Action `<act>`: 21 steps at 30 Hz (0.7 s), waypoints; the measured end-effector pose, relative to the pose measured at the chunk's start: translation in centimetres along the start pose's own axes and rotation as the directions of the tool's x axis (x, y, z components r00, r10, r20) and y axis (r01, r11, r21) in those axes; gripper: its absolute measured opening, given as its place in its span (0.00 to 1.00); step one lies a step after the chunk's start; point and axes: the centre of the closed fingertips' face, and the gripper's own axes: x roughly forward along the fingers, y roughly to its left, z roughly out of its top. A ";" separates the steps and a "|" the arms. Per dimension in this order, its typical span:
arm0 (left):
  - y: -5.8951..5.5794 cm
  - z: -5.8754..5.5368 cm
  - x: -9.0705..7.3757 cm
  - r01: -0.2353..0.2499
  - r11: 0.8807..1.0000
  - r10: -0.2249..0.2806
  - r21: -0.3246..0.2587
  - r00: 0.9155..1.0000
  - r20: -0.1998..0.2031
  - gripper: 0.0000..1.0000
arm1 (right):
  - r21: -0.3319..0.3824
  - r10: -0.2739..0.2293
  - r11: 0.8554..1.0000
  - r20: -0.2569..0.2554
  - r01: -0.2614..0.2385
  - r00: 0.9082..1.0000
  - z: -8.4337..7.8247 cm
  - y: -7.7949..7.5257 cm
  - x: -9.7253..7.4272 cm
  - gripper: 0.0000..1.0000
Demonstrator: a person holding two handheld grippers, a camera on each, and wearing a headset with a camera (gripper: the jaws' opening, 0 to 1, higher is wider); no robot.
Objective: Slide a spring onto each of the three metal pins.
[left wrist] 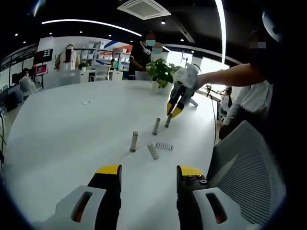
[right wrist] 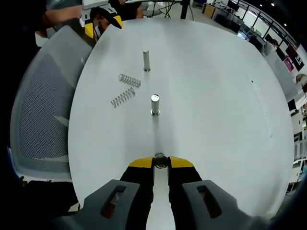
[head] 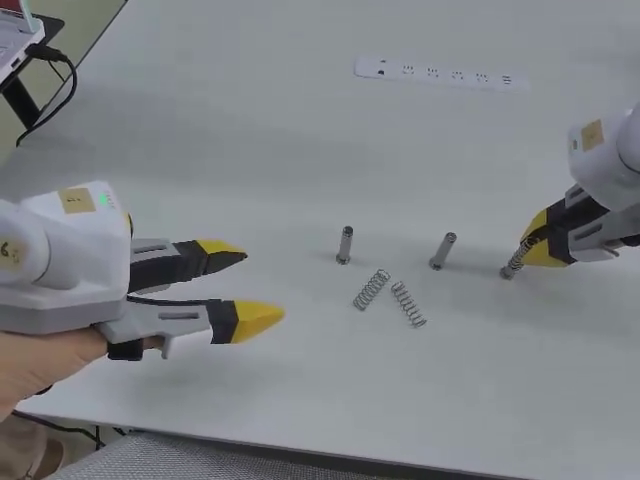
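Note:
Two bare metal pins (head: 345, 245) (head: 442, 251) stand upright on the white table. Two loose springs (head: 371, 289) (head: 408, 303) lie just in front of them. A third pin (head: 509, 270) stands further right with a spring (head: 517, 257) around it, and my right gripper (head: 530, 250) is shut on that spring. In the right gripper view the spring and pin top (right wrist: 160, 161) sit between the yellow tips. My left gripper (head: 245, 285) hovers open at the left, well short of the pins, with nothing between its jaws (left wrist: 149, 170).
A white power strip (head: 440, 73) lies at the far side of the table. A laptop (head: 15, 35) with a black cable sits at the top left. A grey mesh chair (right wrist: 45, 120) stands at the near edge. Other people (left wrist: 144, 50) and a plant (left wrist: 160, 72) are beyond the table.

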 end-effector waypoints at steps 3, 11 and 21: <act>0.0 0.1 0.0 0.003 1.000 -0.003 0.003 1.000 0.001 0.40 | 0.005 0.001 1.000 0.001 -0.001 1.000 -0.1 0.0 0.2 0.08; 0.0 0.1 0.0 0.004 1.000 -0.004 0.003 1.000 -0.003 0.40 | 0.009 0.006 1.000 -0.003 -0.006 1.000 -0.4 0.2 0.7 0.08; -0.2 0.1 0.2 0.011 1.000 -0.011 0.011 1.000 -0.010 0.40 | 0.023 0.012 1.000 0.000 -0.012 1.000 -0.6 0.3 1.0 0.08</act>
